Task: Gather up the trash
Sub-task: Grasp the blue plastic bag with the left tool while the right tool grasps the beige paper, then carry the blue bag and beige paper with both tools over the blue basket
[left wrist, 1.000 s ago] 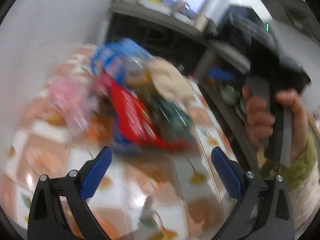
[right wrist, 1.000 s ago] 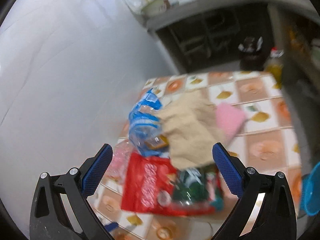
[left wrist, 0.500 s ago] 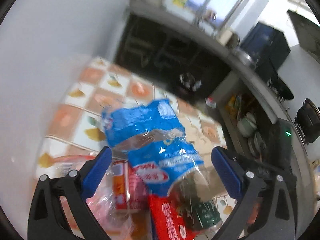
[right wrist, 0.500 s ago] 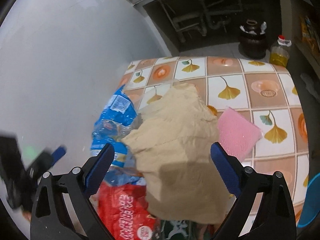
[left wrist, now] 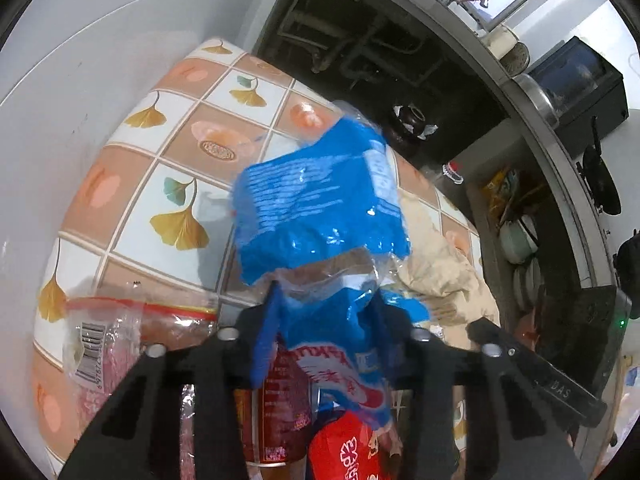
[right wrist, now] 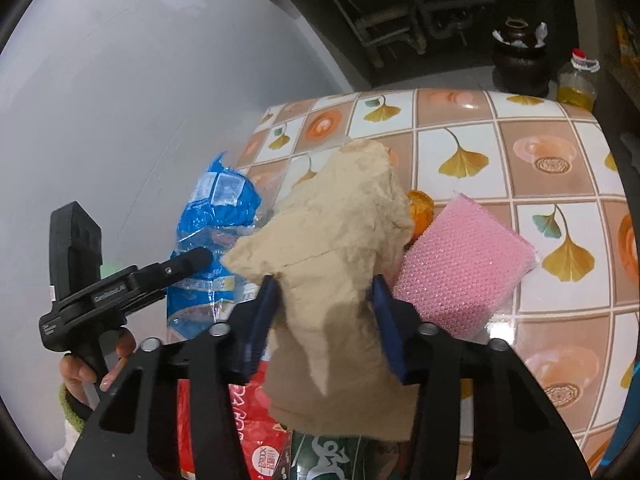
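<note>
A pile of trash lies on the tiled table [left wrist: 176, 152]. My left gripper [left wrist: 324, 320] is shut on a crumpled blue plastic wrapper [left wrist: 320, 208], which also shows in the right wrist view [right wrist: 212, 220]. My right gripper [right wrist: 326, 320] is shut on a crumpled beige paper [right wrist: 336, 240], seen in the left wrist view [left wrist: 440, 272] beside the wrapper. Under them lie a red packet [right wrist: 244, 424], a green packet [right wrist: 332, 456] and a clear bag with a barcode [left wrist: 104, 344]. A pink bubble-wrap piece [right wrist: 460, 268] and an orange item [right wrist: 420, 208] lie right of the paper.
A white wall [right wrist: 120, 100] borders the table on the left. Beyond the far edge stand a dark jar [right wrist: 520, 56] and an oil bottle [right wrist: 576, 84] on the floor. Shelves with dishes [left wrist: 520, 240] stand to the right. A blue object [right wrist: 620, 448] sits at the right edge.
Both grippers moved forward into the pile and closed. The left one took hold of the blue wrapper, the right one took hold of the beige paper.
</note>
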